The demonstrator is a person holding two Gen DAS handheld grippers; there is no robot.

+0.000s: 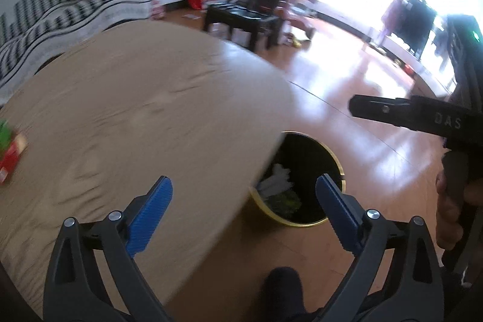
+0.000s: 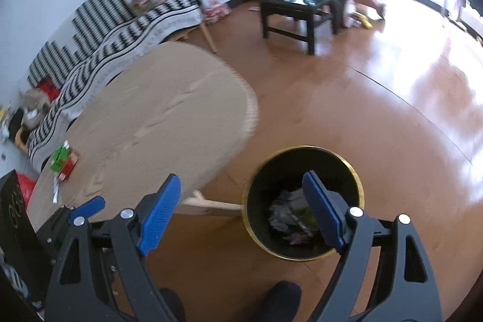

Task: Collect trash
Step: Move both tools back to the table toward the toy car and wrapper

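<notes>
A black bin (image 2: 302, 201) with a gold rim stands on the floor beside the round wooden table (image 2: 157, 116). Crumpled paper and wrappers (image 2: 291, 215) lie inside it. My right gripper (image 2: 243, 195) hangs above the bin, open, nothing between its blue pads. My left gripper (image 1: 243, 189) is open and empty over the table's edge, with the bin (image 1: 302, 180) partly hidden under the tabletop (image 1: 135, 116). Green and red packets (image 2: 63, 160) lie on the table's far left side; they also show at the left edge as packets (image 1: 9, 147). A thin wrapper (image 2: 55, 190) lies near them.
The other gripper's black body (image 1: 422, 116) and a hand (image 1: 449, 213) sit at the right of the left wrist view. A dark shoe (image 2: 277, 301) stands on the brown floor. A striped sofa (image 2: 105, 29) and a black chair (image 2: 302, 11) stand farther back.
</notes>
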